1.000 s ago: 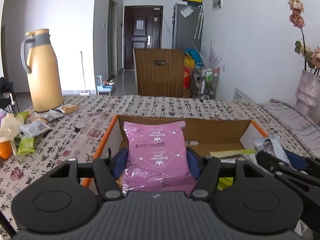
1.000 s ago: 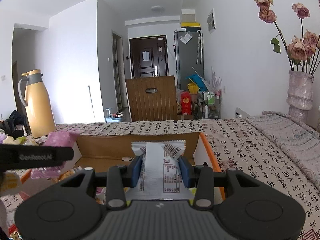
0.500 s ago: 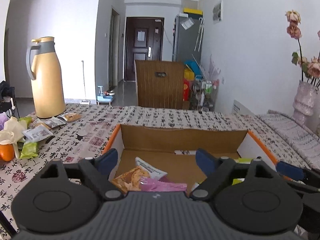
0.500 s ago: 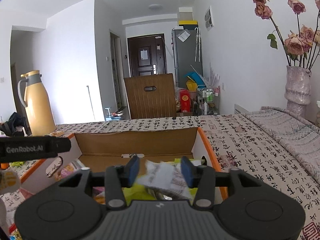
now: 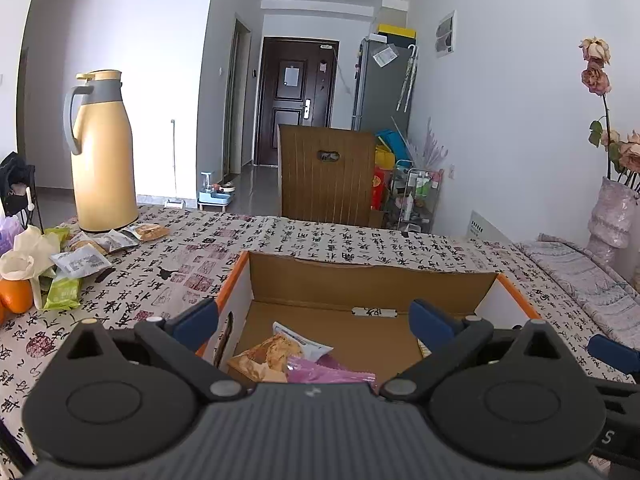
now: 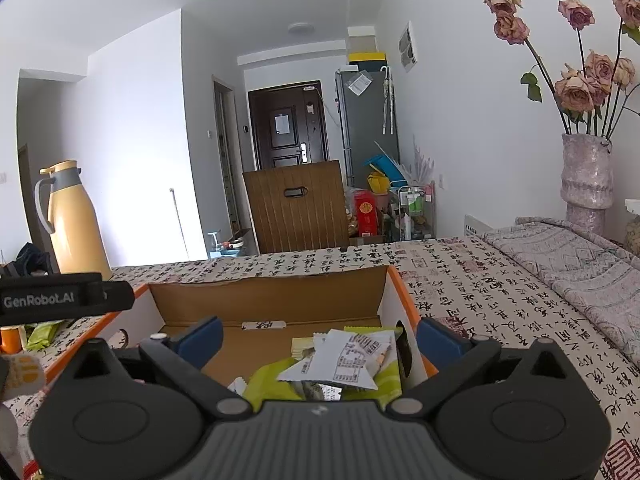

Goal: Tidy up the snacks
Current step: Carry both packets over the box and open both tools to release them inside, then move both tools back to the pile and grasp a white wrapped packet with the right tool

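Note:
An open cardboard box (image 5: 372, 284) with orange edges sits on the patterned tablecloth. My left gripper (image 5: 314, 318) hovers over its left part, jaws opening wide with nothing between them. Below it lie a pink snack packet (image 5: 328, 374) and an orange-brown packet (image 5: 266, 356). My right gripper (image 6: 320, 338) hangs over the box's (image 6: 264, 296) right part, jaws also opening, nothing between them. A white packet (image 6: 344, 360) rests on green packets (image 6: 272, 384) inside the box. Several loose snack packets (image 5: 80, 260) lie on the table at the left.
A yellow thermos jug (image 5: 102, 152) stands at the table's far left, beside an orange (image 5: 16, 296) and white wrapping. A vase of dried roses (image 6: 586, 176) stands at the right. A wooden chair back (image 5: 326, 176) rises behind the table.
Both grippers opened. The pink packet dropped from the left gripper into the box, and the white packet dropped from the right gripper onto the green packets.

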`<control>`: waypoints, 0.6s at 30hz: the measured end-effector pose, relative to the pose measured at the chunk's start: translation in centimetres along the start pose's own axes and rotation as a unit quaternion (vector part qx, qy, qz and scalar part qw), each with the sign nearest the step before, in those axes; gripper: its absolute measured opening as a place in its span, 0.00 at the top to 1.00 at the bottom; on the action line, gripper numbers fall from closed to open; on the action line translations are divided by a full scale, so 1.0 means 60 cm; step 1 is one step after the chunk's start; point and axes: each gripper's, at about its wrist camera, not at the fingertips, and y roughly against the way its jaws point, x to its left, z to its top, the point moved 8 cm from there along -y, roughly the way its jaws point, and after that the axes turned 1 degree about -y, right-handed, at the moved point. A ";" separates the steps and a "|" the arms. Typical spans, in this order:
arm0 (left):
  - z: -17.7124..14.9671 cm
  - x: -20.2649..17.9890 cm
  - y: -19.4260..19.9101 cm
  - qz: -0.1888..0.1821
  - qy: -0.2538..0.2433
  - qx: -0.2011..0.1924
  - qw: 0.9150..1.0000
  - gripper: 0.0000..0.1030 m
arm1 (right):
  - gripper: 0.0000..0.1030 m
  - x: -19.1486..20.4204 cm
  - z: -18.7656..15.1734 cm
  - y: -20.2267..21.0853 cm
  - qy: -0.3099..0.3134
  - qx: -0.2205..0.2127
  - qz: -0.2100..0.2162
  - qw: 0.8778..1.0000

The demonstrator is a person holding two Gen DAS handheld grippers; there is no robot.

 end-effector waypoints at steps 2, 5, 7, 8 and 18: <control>0.001 -0.002 0.002 -0.002 -0.001 0.000 1.000 0.00 | 0.00 -0.001 0.000 0.002 0.000 -0.001 -0.002 1.000; 0.005 -0.007 0.011 -0.008 -0.003 0.000 1.000 0.00 | 0.00 0.001 0.004 0.006 0.002 -0.004 -0.004 1.000; 0.011 -0.010 0.023 -0.009 -0.004 -0.008 1.000 0.00 | 0.00 0.002 0.010 0.012 0.002 -0.009 -0.005 1.000; 0.014 -0.011 0.028 -0.011 -0.003 -0.010 1.000 0.00 | 0.00 0.003 0.013 0.017 0.001 -0.012 -0.004 1.000; 0.029 -0.009 0.081 -0.015 -0.008 -0.030 0.999 0.00 | 0.00 0.004 0.025 0.062 0.004 -0.024 -0.001 1.000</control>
